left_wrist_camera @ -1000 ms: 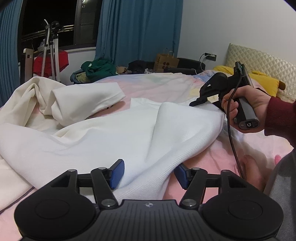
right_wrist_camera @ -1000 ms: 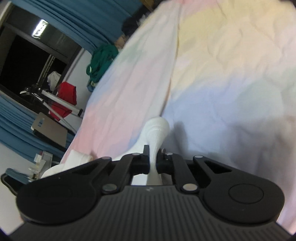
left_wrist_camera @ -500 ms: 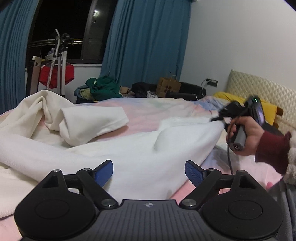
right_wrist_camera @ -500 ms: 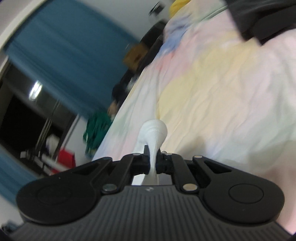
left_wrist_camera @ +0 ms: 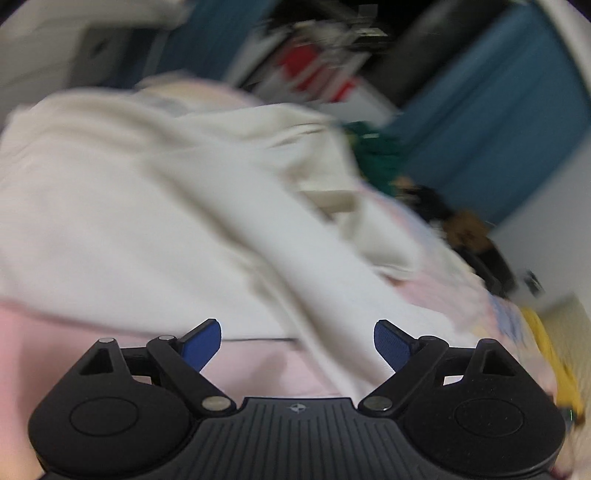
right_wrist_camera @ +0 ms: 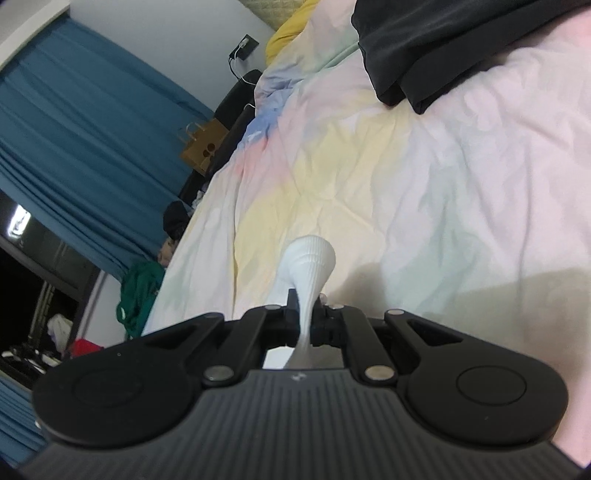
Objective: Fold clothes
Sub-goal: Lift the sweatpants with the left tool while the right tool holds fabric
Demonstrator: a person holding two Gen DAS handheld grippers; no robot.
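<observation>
No readable brand or label anywhere, honestly. The closest thing is the brown paper bag [right_wrist_camera: 201, 153] by the blue curtain [right_wrist_camera: 74, 147] in your right wrist view: it has a couple of dark round marks on it, but no lettering you can make out. There's also a tiny emblem on each gripper body, too small to read.

Your right gripper [right_wrist_camera: 306, 314] is clamped tight on a pinch of the white garment [right_wrist_camera: 308, 266], and a ribbed fold bulges out just past the fingertips. The rest of that cloth runs under the gripper body, so you can't see where it goes. Beyond it is the pastel bedsheet [right_wrist_camera: 424, 177], with a black garment [right_wrist_camera: 443, 48] cut off at the top edge and a yellow pillow [right_wrist_camera: 286, 35] near the wall socket.

Your left gripper [left_wrist_camera: 297, 341] has its jaws wide and opening, with nothing pinched between the blue pads [left_wrist_camera: 201, 345]. A strip of the white garment [left_wrist_camera: 166, 221] lies on the bed beyond the gap, not gripped. That whole view is tilted and heavily smeared, so the red thing [left_wrist_camera: 314, 77] and the green clothes [left_wrist_camera: 376, 155] in the back are just colour blobs.
</observation>
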